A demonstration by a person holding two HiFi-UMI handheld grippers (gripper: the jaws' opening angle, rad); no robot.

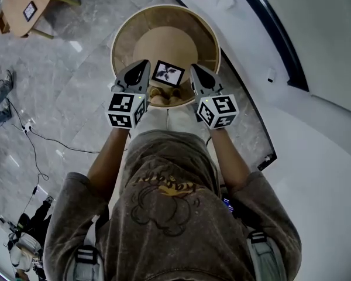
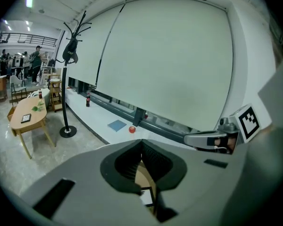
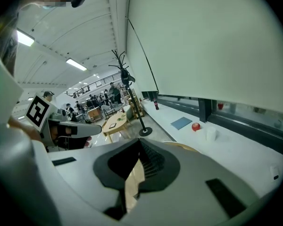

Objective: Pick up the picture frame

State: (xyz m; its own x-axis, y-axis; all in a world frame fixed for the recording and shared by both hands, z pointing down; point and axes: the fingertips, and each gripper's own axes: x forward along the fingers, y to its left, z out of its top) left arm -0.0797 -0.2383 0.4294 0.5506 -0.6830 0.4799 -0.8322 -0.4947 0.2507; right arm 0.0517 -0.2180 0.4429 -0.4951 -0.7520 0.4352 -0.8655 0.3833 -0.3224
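Closest to the head camera is the person's grey-brown printed shirt (image 1: 164, 215), with both forearms stretched out ahead over a round wooden counter (image 1: 121, 37) that has a raised rim. It sits on a grey marble floor (image 1: 76, 98).

Left hand-held gripper (image 1: 145, 66) is closed with nothing in it. In the left gripper view you can see its jaws (image 2: 142, 145) meeting, with only a sliver of the counter showing through the gap below. Same deal on the right: the right hand-held gripper (image 1: 194, 69) is closed and empty, jaws together in its own view (image 3: 140, 142). Each one has its marker cube near the hand, left (image 1: 127, 109) and right (image 1: 217, 111).

The picture frame (image 1: 168, 73) is a small black one with a white picture inside. It sits on the counter near the edge closest to the person, right between the two gripper tips, and neither seems to be touching it. You can also catch a corner of it (image 2: 147, 197) low down in the left gripper view.

Off to the side there's a coat stand (image 2: 68, 79) and a red ball (image 2: 131, 129) on a white ledge (image 2: 104, 121).
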